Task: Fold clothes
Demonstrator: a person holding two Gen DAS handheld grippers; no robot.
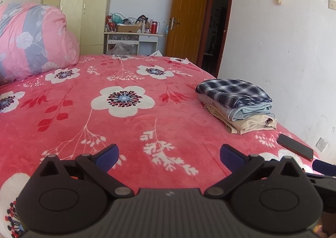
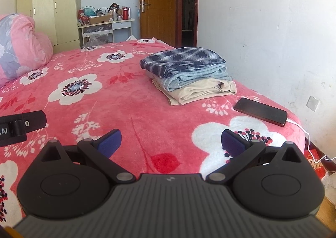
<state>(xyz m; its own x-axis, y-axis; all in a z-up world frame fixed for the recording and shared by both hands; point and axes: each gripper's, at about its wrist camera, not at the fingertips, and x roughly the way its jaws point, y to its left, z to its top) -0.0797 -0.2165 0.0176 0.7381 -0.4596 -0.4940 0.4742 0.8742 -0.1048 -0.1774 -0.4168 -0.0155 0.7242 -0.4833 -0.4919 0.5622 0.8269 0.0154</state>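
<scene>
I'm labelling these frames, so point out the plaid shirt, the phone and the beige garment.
plaid shirt [image 2: 182, 57], right wrist view, top face.
phone [image 2: 260, 111], right wrist view, screen middle.
beige garment [image 1: 252, 125], left wrist view, folded front edge.

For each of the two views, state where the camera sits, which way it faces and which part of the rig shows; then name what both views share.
Left wrist: behind the open left gripper, facing across the bed toward the wardrobe; the right gripper's tip shows at right.
Right wrist: behind the open right gripper, same heading; the left gripper's side shows at left.
Shared: folded clothes stack, phone, door.
</scene>
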